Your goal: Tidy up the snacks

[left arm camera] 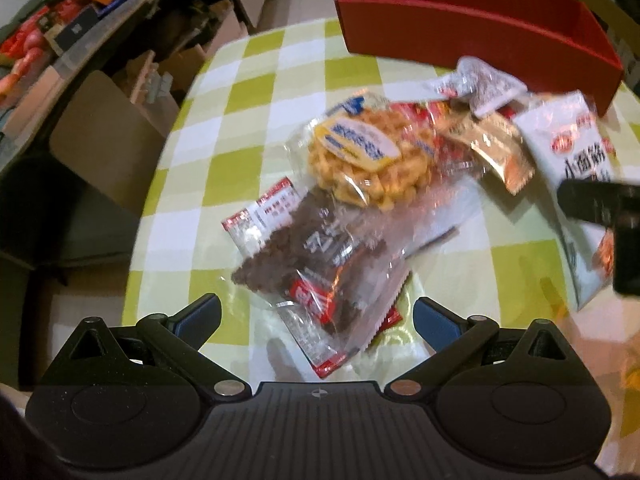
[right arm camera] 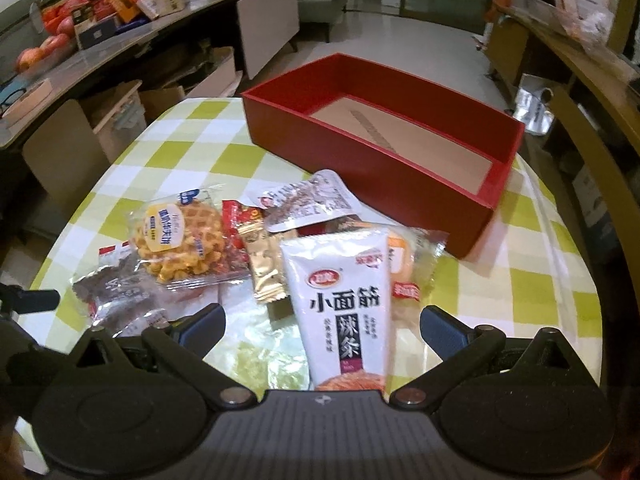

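A pile of snack packets lies on the green-and-white checked table (left arm camera: 256, 92). My left gripper (left arm camera: 316, 318) is open, its fingers on either side of the near end of a clear bag of dark brown snacks (left arm camera: 304, 256). Behind that bag sits a waffle packet (left arm camera: 360, 156), also visible as waffle packet (right arm camera: 180, 236). My right gripper (right arm camera: 322, 326) is open around the lower part of a white spicy-strip packet (right arm camera: 344, 300), seen too as white packet (left arm camera: 568, 148). A gold wrapped candy (right arm camera: 264, 264) and a silver pouch (right arm camera: 308, 200) lie nearby. The red box (right arm camera: 384, 168) stands behind, holding nothing.
Red box (left arm camera: 464, 28) sits at the table's far edge. The other gripper's dark body (left arm camera: 608, 216) shows at the right of the left wrist view. Cluttered shelves with boxes and apples (right arm camera: 80, 20) run along the left; cardboard boxes (left arm camera: 112, 152) stand beside the table.
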Demonstrator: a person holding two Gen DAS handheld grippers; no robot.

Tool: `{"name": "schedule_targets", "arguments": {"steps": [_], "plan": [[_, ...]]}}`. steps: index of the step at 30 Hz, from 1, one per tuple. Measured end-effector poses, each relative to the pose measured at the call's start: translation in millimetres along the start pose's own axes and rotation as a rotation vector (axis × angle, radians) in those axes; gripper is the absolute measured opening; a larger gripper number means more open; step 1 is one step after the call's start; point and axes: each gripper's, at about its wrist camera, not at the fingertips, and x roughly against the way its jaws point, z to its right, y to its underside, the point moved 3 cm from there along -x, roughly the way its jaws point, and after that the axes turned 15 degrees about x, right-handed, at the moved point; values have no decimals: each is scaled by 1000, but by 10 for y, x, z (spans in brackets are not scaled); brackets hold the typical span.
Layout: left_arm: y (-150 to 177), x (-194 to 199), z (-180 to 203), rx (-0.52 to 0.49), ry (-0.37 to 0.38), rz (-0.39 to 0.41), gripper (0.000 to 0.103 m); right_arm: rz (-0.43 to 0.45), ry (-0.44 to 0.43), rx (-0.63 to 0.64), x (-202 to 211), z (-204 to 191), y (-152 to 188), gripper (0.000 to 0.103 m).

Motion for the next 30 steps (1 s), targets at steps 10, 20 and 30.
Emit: {"name": "schedule_targets", "arguments": {"steps": [10, 20, 30], "plan": [[97, -292, -145, 21, 71, -136, 103, -14, -32, 77, -161, -35, -259, 103], [44, -252, -292, 60, 195, -197, 69, -12, -59, 89, -245, 47, -455, 103], [-338, -247, -336, 178, 214, -141, 98, -56, -58, 35, -337, 190, -362, 103]]}}
